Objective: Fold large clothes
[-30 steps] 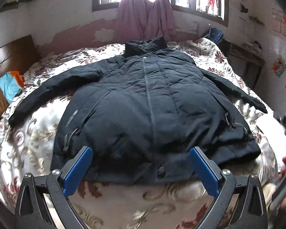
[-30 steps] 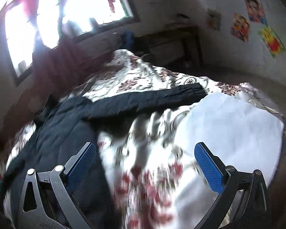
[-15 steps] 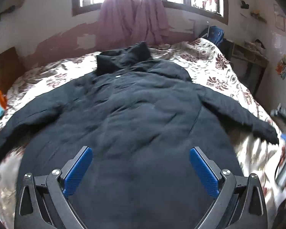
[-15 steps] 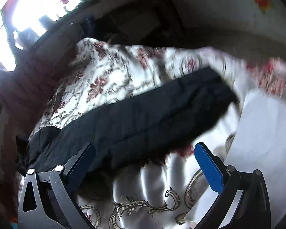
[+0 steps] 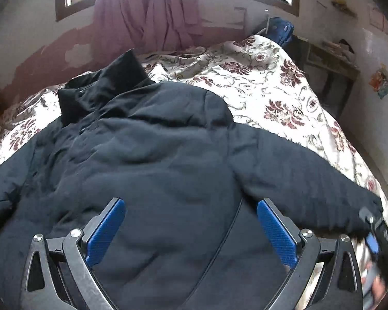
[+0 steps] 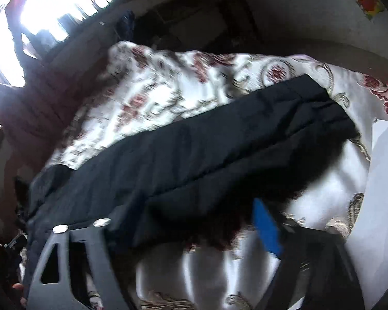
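Observation:
A large dark navy padded jacket lies spread flat on the bed, collar toward the far wall. My left gripper hovers open and empty just above its chest. The jacket's right sleeve stretches to the right bed edge. In the right wrist view that sleeve fills the middle, and my right gripper is low against its near edge; the left finger is hidden by the cloth, the right blue pad shows beside it. The view is blurred. My right gripper also shows in the left wrist view by the cuff.
The bed has a white bedspread with red flowers. A purple curtain hangs under the window on the far wall. A dark table stands at the right. A plain white sheet lies by the bed's right edge.
Both grippers have moved forward and lower. The left one has gone from the hem up over the chest. The right one has closed in on the right sleeve until it touches it.

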Available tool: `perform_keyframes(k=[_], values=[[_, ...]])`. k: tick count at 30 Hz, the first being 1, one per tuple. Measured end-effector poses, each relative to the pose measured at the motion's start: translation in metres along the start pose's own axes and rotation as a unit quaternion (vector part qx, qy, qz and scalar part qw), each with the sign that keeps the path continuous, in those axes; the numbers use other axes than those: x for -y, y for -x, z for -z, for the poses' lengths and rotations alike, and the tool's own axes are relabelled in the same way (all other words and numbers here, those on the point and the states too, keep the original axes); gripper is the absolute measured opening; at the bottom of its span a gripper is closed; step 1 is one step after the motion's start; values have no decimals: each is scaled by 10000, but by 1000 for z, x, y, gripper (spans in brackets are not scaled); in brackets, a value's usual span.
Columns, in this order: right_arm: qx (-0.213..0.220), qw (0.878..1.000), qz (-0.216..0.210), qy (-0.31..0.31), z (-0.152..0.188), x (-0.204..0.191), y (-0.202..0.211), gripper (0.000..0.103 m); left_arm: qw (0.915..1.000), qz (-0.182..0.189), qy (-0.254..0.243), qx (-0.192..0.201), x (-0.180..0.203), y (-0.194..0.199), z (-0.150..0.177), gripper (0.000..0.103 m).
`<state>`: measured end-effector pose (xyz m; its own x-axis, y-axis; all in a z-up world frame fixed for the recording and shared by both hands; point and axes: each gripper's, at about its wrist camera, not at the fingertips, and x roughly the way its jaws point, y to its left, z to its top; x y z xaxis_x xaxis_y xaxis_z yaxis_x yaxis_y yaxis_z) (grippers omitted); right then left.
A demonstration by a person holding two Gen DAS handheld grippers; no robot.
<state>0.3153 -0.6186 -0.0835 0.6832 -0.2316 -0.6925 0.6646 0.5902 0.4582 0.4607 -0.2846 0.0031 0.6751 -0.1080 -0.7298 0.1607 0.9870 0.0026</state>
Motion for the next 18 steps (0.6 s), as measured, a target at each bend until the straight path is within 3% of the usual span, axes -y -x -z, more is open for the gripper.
perform_keyframes(k=[6,10,15,18], values=[[-244,9993,-123,-251,-11,7,-13,66,9992,-318,-220,-132,27,-39,-6,103],[-299,9984,-177,-441,-16,15,-26,64,9942,-622,-378,-795,32,-74,-1,103],[-221,9963,-475,-683,-24,16,-33,22,9922,-804,-587,-752,38,-83,7,103],[-13,9953,-693,-674,-27,11,-22,13,9933,-703,-537,-737,35,-83,7,103]])
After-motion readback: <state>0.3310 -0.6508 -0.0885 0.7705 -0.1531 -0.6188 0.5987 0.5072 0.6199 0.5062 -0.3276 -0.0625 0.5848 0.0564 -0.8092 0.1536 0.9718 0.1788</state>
